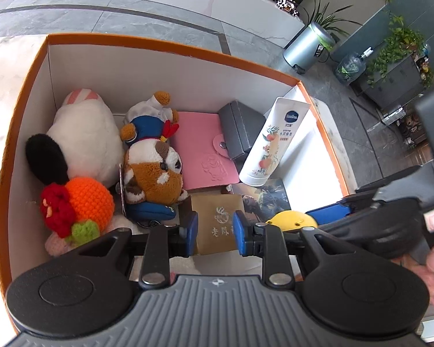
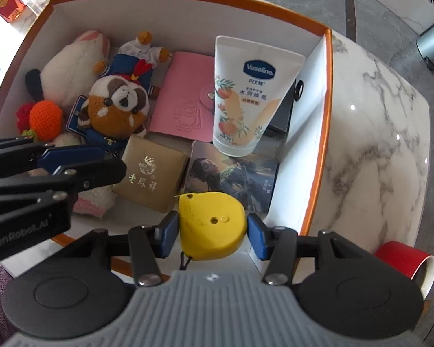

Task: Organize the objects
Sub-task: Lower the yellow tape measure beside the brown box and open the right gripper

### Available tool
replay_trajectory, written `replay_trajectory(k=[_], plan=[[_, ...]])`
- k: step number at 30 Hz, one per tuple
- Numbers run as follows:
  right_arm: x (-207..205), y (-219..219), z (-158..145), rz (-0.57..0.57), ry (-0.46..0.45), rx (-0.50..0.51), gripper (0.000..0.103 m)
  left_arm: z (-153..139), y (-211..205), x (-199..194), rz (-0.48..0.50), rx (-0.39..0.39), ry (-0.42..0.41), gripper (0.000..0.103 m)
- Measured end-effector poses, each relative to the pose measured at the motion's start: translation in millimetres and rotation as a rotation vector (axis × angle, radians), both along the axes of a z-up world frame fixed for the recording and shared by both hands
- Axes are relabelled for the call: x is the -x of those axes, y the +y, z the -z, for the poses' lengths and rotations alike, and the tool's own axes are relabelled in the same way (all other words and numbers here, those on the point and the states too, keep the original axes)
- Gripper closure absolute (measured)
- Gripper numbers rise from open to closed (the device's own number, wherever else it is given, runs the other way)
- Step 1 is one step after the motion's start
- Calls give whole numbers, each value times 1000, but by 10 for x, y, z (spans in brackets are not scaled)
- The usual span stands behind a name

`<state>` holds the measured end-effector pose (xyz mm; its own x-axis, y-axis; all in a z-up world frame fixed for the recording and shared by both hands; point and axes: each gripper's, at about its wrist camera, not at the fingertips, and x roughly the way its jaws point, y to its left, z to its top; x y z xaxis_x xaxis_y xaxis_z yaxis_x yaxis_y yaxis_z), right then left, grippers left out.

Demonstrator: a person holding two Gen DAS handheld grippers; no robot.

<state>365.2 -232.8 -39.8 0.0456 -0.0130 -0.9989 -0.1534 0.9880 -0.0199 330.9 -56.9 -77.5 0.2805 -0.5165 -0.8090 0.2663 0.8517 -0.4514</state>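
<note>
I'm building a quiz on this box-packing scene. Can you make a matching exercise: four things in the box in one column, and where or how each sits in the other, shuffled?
Things:
1. Vaseline tube
2. yellow tape measure
3. pink card holder
4. crocheted orange

Places or states:
A. flat on the box floor, snap flap shut
B. between the fingers of the right hand-held gripper
C. propped up, leaning on the grey case
D. by the left wall, beside the white plush

Pairs: 1-C, 2-B, 3-A, 4-D
</note>
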Motion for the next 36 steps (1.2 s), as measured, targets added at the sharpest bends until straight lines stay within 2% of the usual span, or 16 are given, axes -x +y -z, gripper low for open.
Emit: replay_trajectory(k=[5,7,9,11,19,24,26,29,33,34,35,36], plan=[[-71,75,82,20,85,7,50,8,48,-9,-14,21,8,73],[-93,172,153,-12,133,59,50,-5,83,6,-18,29,8,73],[-95,203,170,-18,138,75,50,-14,127,36,-23,35,4,73],[-84,297,224,-50,146,132,50,-25,155,46,-26,40,2,73],[-61,316,318,-41,162,136,50,-61,182,86,-20,40,-3,73],[-12,326,179,-49,128,128,48,-117,186,115,-24,35,-10,73],[12,323,88,-52,105,131,45,-176,195,146,-26,32,-28,73],[51,314,-42,-59,71,122,45,-296,206,215,-29,9,-69,73],[209,313,-381,-89,-27,89,45,-466,222,335,-55,-39,-146,71],[255,314,-460,-98,-53,74,44,-511,228,381,-67,-51,-177,68],[341,298,-668,-93,-123,50,43,-563,237,437,-82,-67,-216,64],[411,225,-754,-89,-166,34,42,-618,244,494,-95,-81,-253,58]])
